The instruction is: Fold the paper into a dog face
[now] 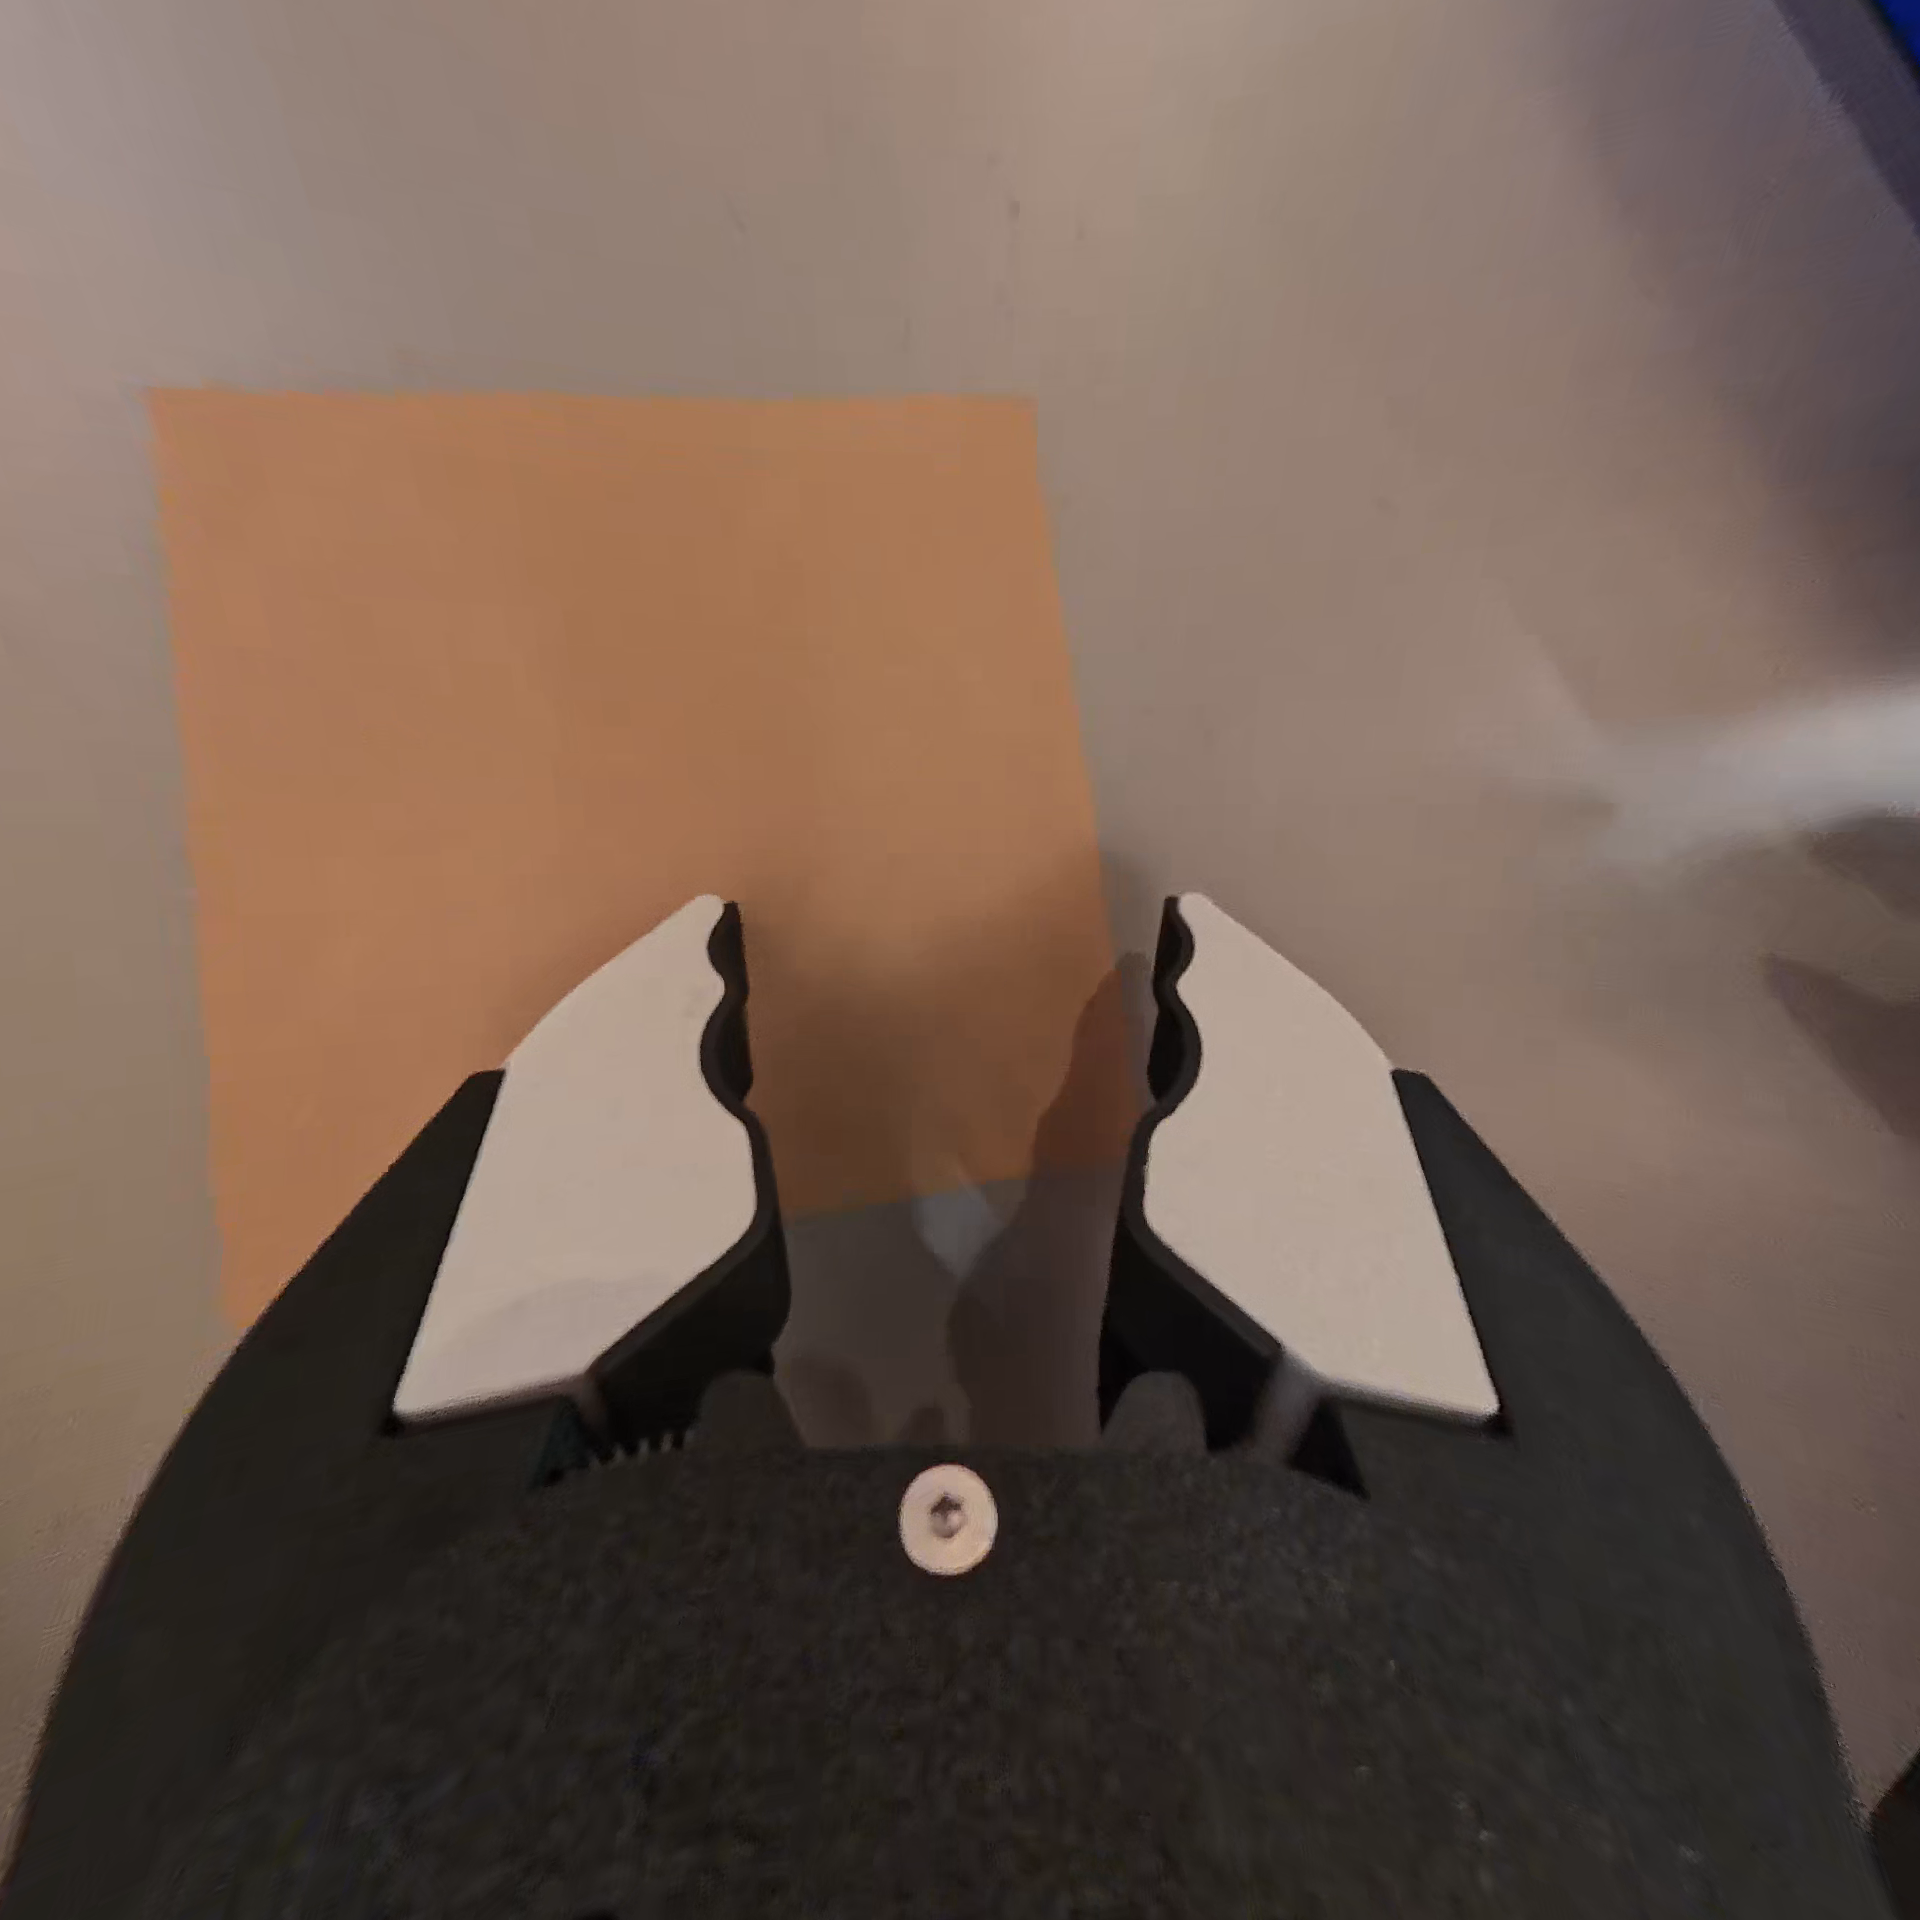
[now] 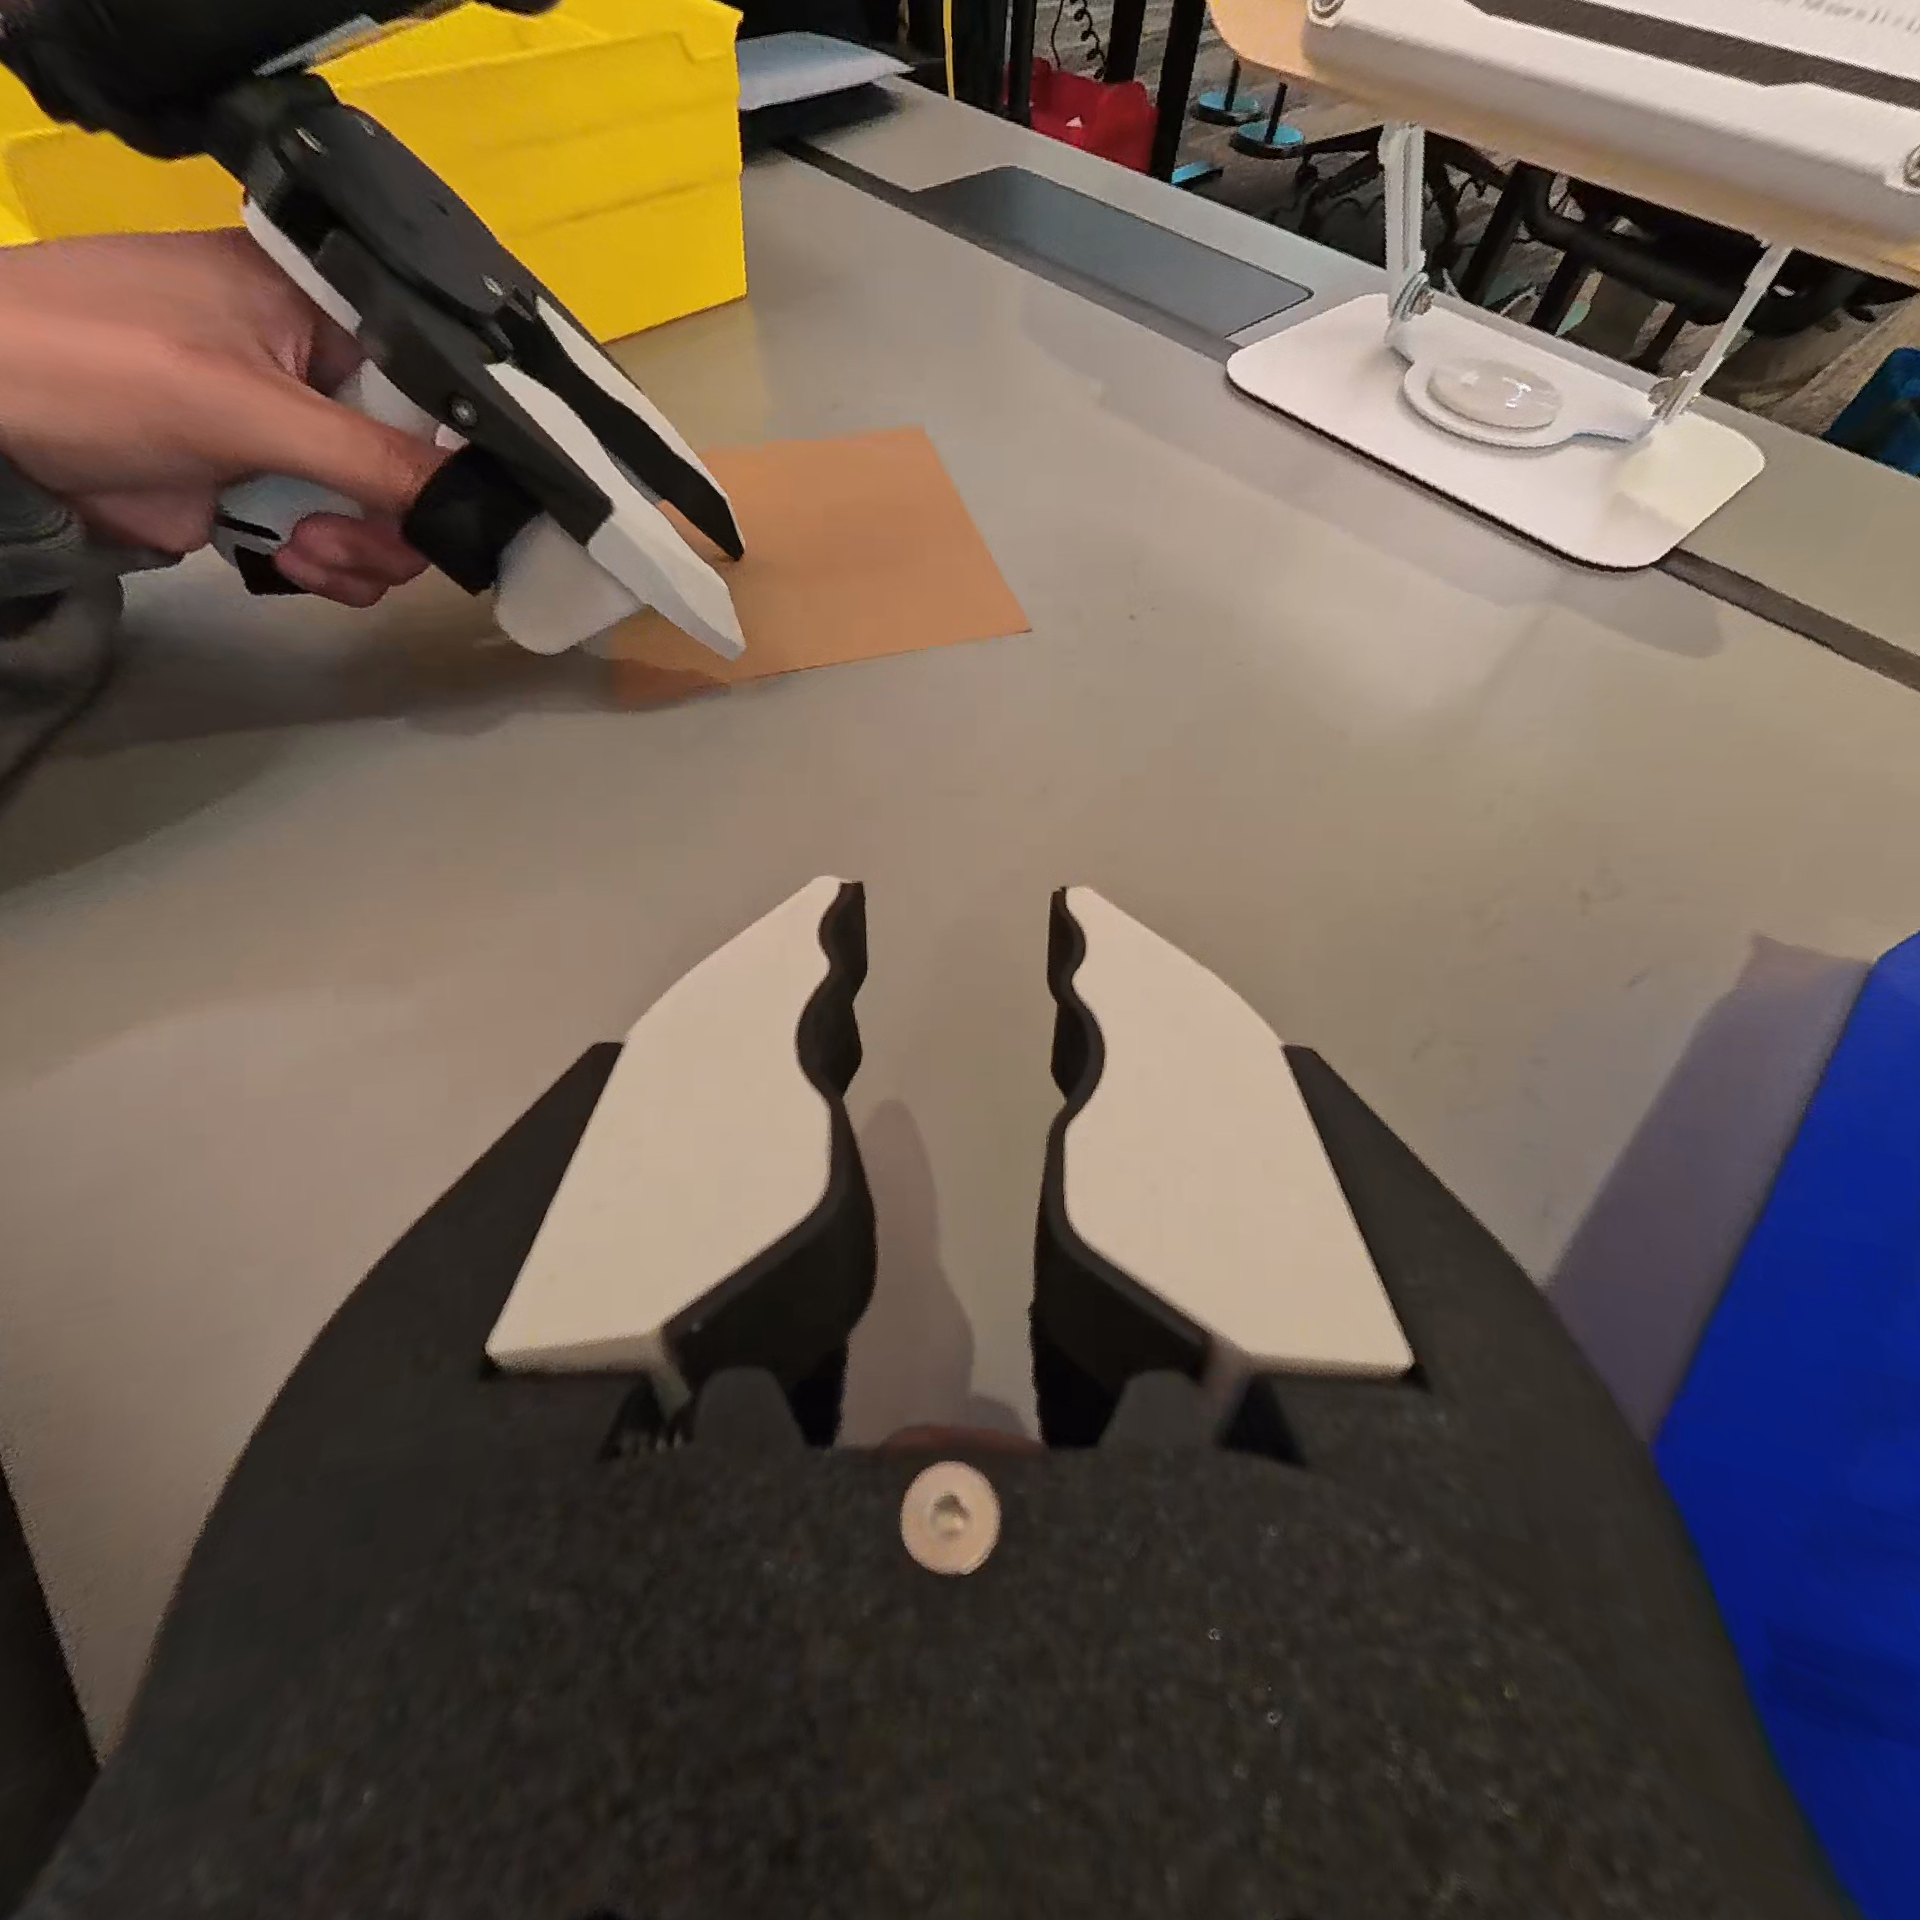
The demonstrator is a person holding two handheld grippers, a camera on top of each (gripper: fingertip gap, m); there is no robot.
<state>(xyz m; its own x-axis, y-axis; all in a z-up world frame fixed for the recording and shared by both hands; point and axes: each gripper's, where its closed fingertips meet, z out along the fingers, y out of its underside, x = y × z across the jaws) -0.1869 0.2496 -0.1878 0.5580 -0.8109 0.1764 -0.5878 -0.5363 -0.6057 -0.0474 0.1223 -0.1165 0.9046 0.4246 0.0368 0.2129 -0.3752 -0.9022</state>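
The flat square sheet of orange-brown paper (image 1: 623,790) lies unfolded on the grey tabletop (image 2: 1247,727), and your left gripper (image 1: 948,914) is tilted steeply down over its near right corner, fingers spread apart with nothing between them. In the right wrist view that same gripper (image 2: 732,597) has its white-and-black fingertips (image 2: 717,623) at the paper's near edge, right at the surface, though you cannot tell whether they touch it. Your left hand (image 2: 166,416) wraps the handle from the left, low over the table. Your right gripper (image 2: 956,894) hangs well apart from the paper (image 2: 862,551), nearer you and to its right, aimed across bare table, its fingers parted and empty. Beyond the paper to the far left stands a yellow plastic bin (image 2: 582,156); to the far right sits a white stand on a flat base (image 2: 1507,436), and a blue object (image 2: 1808,1351) borders the near right edge.
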